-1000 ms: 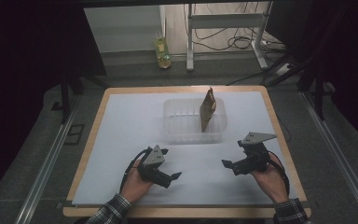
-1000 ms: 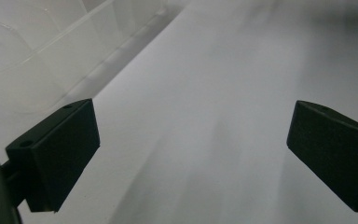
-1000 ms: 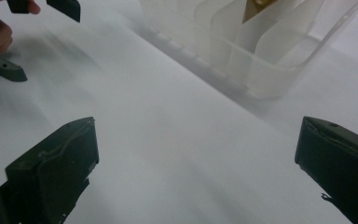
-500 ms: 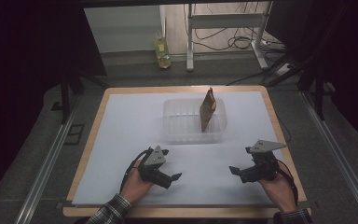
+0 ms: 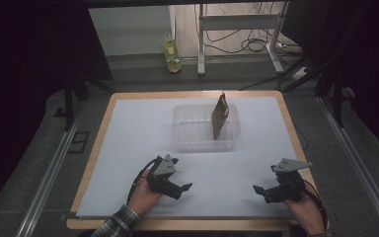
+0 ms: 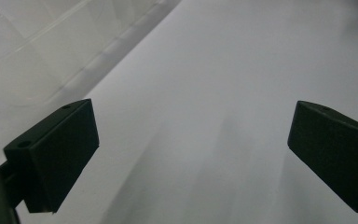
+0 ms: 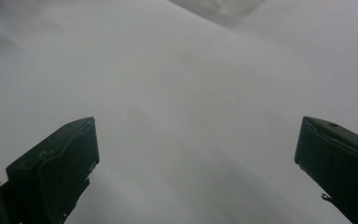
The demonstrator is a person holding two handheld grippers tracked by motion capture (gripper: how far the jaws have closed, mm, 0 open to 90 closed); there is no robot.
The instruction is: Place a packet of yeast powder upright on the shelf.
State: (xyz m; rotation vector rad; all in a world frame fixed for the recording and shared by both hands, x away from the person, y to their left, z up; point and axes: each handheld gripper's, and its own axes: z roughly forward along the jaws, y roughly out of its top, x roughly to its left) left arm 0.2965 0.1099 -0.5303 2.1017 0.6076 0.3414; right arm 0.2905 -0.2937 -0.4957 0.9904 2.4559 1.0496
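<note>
Both the left gripper (image 5: pixel 183 188) and right gripper (image 5: pixel 257 190) gape empty, well short of the clear tub (image 5: pixel 190 129) holding a brown packet (image 5: pixel 219 116).

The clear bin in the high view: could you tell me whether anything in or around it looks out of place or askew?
One thing stands out: a brown packet stands on edge, tilted, in the right part of the clear plastic bin rather than lying flat. Nothing looks spilled or damaged. Both grippers, left and right, rest open on the white table.
</note>
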